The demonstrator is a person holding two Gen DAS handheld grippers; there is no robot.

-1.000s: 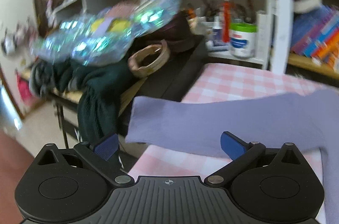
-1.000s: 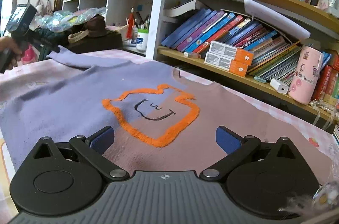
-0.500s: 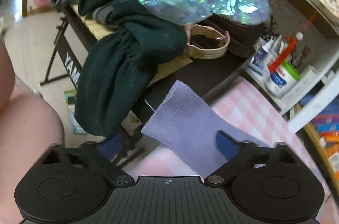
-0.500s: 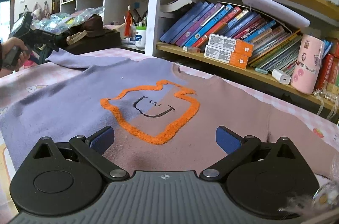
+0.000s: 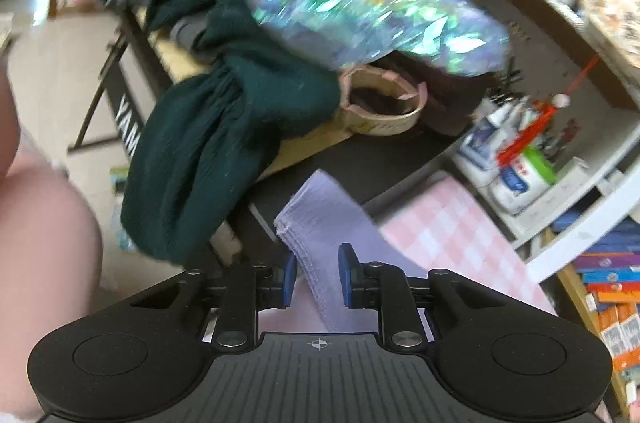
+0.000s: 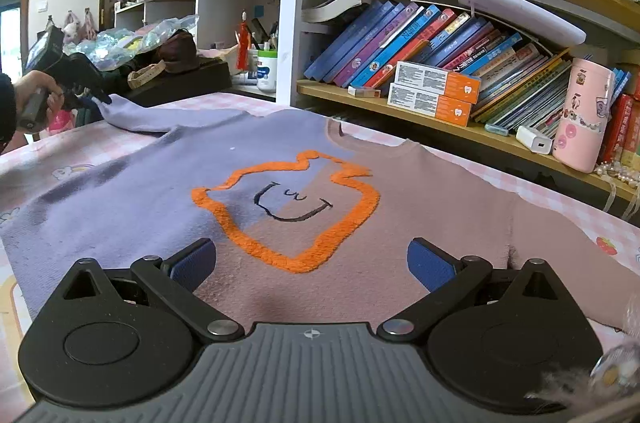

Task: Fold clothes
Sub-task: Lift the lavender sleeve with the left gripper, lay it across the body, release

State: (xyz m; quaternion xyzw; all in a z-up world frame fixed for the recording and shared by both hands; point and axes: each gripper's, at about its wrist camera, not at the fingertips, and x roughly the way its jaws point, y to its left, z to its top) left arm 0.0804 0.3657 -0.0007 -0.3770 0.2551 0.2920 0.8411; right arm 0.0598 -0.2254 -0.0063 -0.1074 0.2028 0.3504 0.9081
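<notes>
Where the sweater (image 6: pixel 280 191) lies flat across the pink checked table (image 6: pixel 560 207), it fills most of the cloth, face up, neck toward the bookshelf (image 6: pixel 460 111), hem toward the right gripper (image 6: pixel 312 259). Body split in two colours: lilac on the left half, dusty mauve on the right, with an orange-outlined patch (image 6: pixel 288 211) bearing a stitched smile across the seam. Knit looks soft and thick, likely to drape and drag rather than slide.

Left sleeve (image 6: pixel 160 117) runs long and straight out from the shoulder, away to the left, its axis roughly along the table's far edge. Cuff (image 5: pixel 320 219) overhangs the corner beside the black keyboard stand (image 5: pixel 128 111) with its heap of dark green cloth (image 5: pixel 216 143).

Left gripper (image 5: pixel 318 275) is at that cuff: jaws narrowed to a small gap with the ribbed cuff edge running between the blue pads (image 5: pixel 347 273). Cloth fills the gap; whether the pinch is firm, cannot tell.

Right gripper: jaws spread wide, holding nothing, poised low over the mauve hem, right sleeve (image 6: pixel 580 263) trailing off to its right.

Judgement: the left hand is the one placed to act; the sleeve would fold back along its own axis, toward the chest patch. Risk is the cuff slipping out if only the edge is caught.
</notes>
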